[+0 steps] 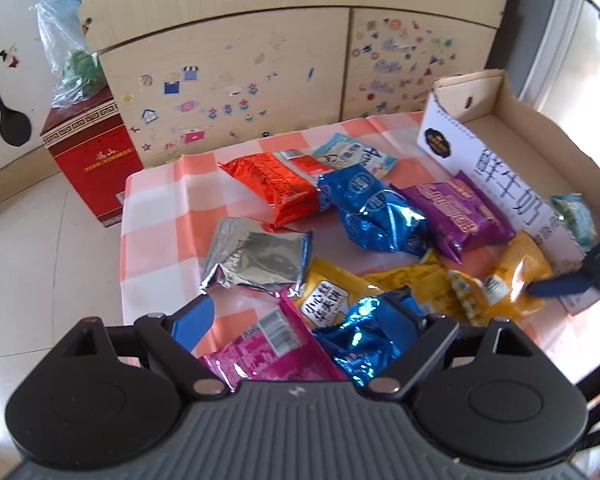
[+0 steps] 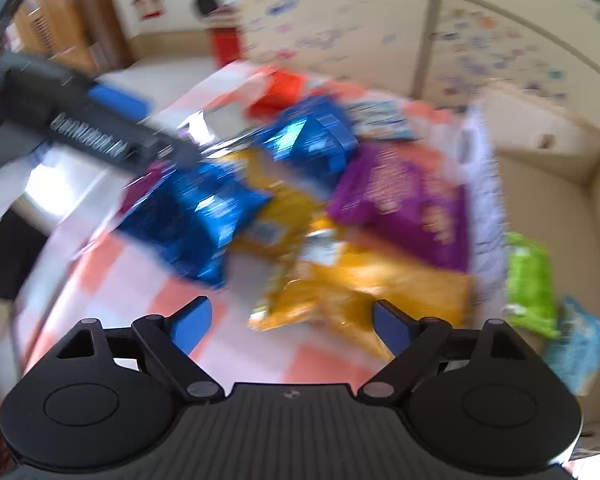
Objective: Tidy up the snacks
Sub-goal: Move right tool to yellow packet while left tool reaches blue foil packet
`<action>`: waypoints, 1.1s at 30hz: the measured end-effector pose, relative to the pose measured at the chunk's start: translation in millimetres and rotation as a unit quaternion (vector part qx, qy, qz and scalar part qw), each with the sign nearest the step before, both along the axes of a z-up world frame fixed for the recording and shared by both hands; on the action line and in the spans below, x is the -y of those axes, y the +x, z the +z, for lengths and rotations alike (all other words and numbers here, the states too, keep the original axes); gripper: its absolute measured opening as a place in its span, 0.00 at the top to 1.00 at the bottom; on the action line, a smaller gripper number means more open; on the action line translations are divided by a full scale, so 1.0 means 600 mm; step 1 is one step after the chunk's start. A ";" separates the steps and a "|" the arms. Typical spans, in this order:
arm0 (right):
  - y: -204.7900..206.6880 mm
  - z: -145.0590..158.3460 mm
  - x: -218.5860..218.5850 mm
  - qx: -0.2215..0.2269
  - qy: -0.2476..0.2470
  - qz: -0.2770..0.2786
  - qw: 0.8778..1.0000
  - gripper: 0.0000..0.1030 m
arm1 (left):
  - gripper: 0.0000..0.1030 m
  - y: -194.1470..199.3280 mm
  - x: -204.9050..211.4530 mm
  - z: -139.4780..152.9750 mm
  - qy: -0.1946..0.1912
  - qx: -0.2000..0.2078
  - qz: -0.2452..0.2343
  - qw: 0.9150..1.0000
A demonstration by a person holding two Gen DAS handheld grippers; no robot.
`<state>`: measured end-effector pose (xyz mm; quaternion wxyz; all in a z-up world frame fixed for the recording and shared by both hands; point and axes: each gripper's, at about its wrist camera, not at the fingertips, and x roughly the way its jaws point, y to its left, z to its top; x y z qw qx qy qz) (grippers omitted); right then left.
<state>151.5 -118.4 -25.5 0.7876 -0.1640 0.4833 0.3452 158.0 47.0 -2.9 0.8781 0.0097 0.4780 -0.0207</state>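
Several snack packets lie on an orange-and-white checked cloth (image 1: 156, 220): an orange-red one (image 1: 276, 186), two blue foil ones (image 1: 376, 212), a purple one (image 1: 456, 210), a silver one (image 1: 256, 258), yellow ones (image 1: 500, 284) and a pink one (image 1: 268, 356). My left gripper (image 1: 300, 320) is open, its fingers around the pink packet and the near blue foil packet (image 1: 372, 340). My right gripper (image 2: 290, 326) is open just above a yellow packet (image 2: 340, 300); this view is blurred. Its finger (image 1: 560, 286) shows at the right of the left wrist view.
An open cardboard box (image 1: 540, 152) at the right holds a green packet (image 2: 530, 280) and a light blue one (image 2: 580, 344). A stickered wooden cabinet (image 1: 236, 72) stands behind the cloth. A red box (image 1: 88, 156) stands on the floor at the left.
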 end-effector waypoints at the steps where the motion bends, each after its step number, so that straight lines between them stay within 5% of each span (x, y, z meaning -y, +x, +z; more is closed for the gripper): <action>1: -0.007 0.001 -0.005 -0.009 0.002 0.019 1.000 0.11 | 0.14 -0.004 0.000 0.002 -0.003 0.002 -0.005 1.000; 6: -0.019 0.028 -0.002 0.030 0.015 0.058 0.998 0.13 | 0.14 -0.015 0.007 0.002 -0.021 -0.003 -0.027 0.999; 11: 0.001 0.027 0.014 0.083 -0.025 0.028 0.996 0.13 | 0.14 -0.021 0.029 -0.015 -0.031 -0.022 -0.045 0.998; 21: 0.015 -0.018 -0.004 0.128 -0.111 0.070 0.983 0.12 | 0.15 -0.023 0.060 -0.049 -0.010 -0.042 -0.055 0.998; 25: 0.017 -0.022 -0.009 0.113 -0.120 0.068 0.984 0.17 | 0.21 -0.024 0.063 -0.052 -0.006 -0.043 -0.060 0.997; 30: 0.012 0.001 -0.001 0.084 -0.088 0.064 0.991 0.39 | 0.43 -0.026 0.052 -0.047 -0.022 -0.045 -0.055 0.997; 33: 0.008 0.002 -0.001 0.076 -0.084 0.067 0.991 0.38 | 0.43 -0.026 0.045 -0.047 -0.031 -0.048 -0.051 0.997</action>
